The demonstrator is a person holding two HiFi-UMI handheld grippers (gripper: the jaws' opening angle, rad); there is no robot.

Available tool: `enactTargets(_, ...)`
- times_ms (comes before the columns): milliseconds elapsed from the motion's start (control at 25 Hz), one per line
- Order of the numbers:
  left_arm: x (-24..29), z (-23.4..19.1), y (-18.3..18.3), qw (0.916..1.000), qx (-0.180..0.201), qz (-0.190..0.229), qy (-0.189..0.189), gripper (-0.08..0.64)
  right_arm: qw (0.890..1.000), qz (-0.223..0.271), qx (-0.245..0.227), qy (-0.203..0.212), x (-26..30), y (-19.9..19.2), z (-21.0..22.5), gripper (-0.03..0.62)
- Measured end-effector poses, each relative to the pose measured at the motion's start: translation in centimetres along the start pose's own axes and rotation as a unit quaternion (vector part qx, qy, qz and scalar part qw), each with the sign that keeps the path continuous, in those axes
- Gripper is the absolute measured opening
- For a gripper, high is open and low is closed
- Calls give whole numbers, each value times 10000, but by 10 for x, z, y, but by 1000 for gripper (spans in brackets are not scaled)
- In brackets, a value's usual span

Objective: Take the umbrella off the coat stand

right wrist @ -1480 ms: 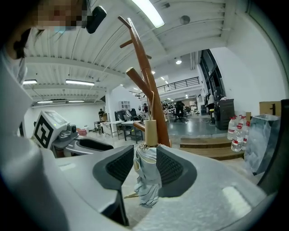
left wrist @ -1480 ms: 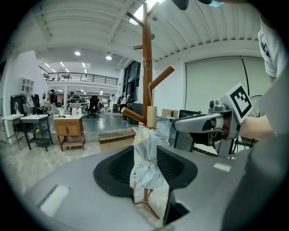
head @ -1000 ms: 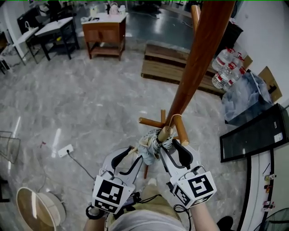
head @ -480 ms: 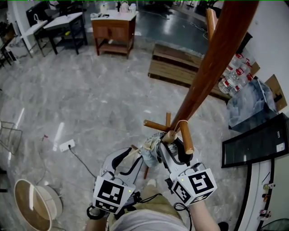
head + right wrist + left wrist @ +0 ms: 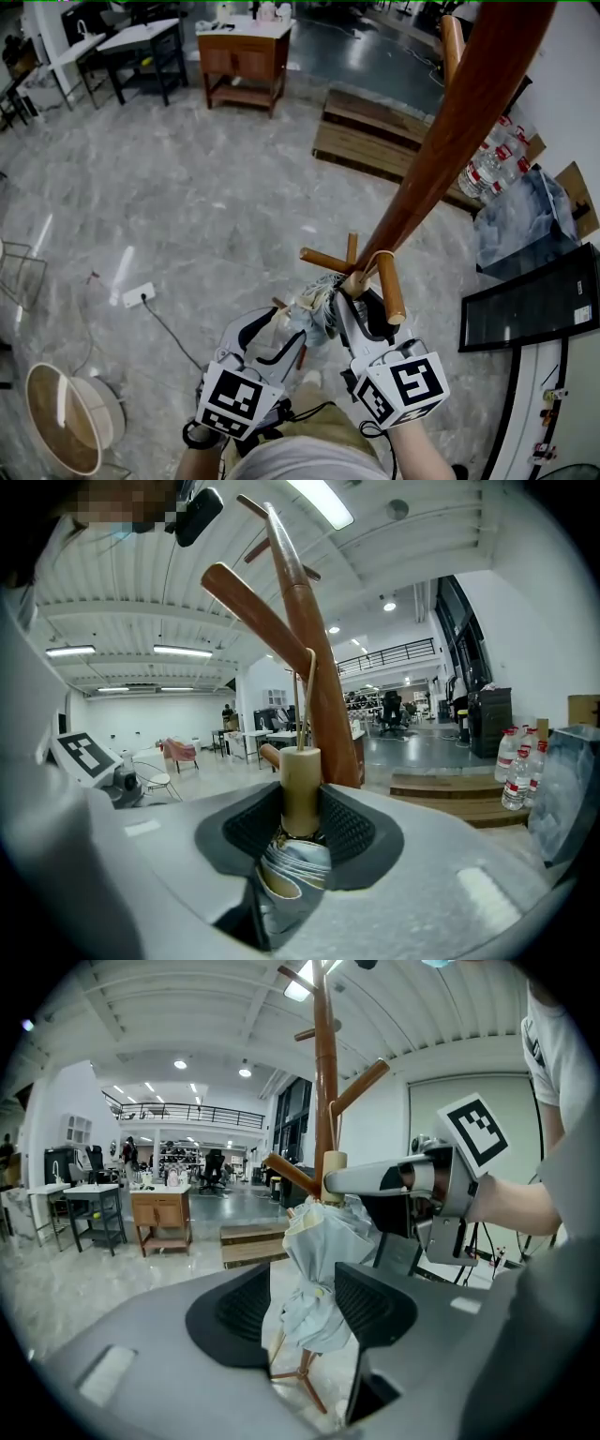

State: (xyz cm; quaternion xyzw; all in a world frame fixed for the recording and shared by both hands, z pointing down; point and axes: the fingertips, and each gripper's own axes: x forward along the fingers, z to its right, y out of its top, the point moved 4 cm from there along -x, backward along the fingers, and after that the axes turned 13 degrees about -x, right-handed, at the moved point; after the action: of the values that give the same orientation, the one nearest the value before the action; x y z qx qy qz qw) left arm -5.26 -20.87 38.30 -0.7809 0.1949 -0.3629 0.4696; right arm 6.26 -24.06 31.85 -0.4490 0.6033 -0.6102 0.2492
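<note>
Head view: pale folded fabric umbrella (image 5: 314,305) hangs by its cord (image 5: 367,257) on a peg (image 5: 389,289) of the brown wooden coat stand (image 5: 441,150).

Left gripper view: our left gripper (image 5: 305,1309) jaws just opened, loose round canopy (image 5: 314,1269), w/o pressing.

Right gripper view: our right gripper (image 5: 300,829) just closed, clamping cream handle (image 5: 300,785) so we can lift off.

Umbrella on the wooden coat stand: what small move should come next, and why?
Probably raise the right gripper up along the slanted wooden peg toward its tip: its jaws have just closed on the cream handle of the pale folded umbrella, and the thin loop cord hangs over that peg.
</note>
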Motion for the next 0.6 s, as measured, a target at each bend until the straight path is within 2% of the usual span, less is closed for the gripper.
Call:
enactTargets(280, 24, 10, -19, 9986, 303, -348, -241, 276, 10000, -17, 22, 53, 0, 1, 0, 126)
enactTargets(600, 41, 16, -22, 9975, 433, -410, -390, 313, 9999, 21, 99, 19, -4, 4, -2, 124)
